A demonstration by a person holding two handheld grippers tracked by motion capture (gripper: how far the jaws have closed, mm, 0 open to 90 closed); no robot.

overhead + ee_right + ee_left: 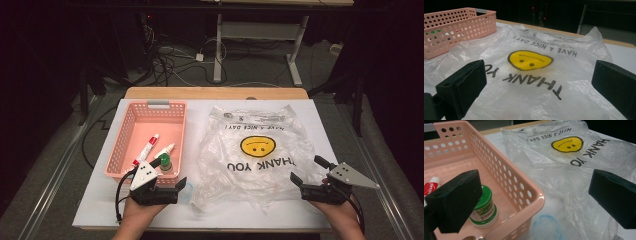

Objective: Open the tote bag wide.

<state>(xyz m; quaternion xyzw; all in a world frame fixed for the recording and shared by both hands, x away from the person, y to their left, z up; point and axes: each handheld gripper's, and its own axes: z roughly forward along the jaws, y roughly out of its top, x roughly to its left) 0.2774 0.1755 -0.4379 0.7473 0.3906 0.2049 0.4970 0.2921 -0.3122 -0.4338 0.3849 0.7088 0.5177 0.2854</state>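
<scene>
The plastic bag [255, 155] lay flat on the bench [100, 210], between both grippers. The left gripper [184, 185] and right gripper [305, 172] each had fingers spread and empty, flanking the bag's near corners. The left gripper view showed the green-lidded jar [484, 210] inside the pink basket [524, 192] (the right gripper view showed the basket's outer wall).

A dark room is seen; a grey floor [60, 150] is strewn with cables [165, 62], and white desk legs [218, 50] are lit behind.
</scene>
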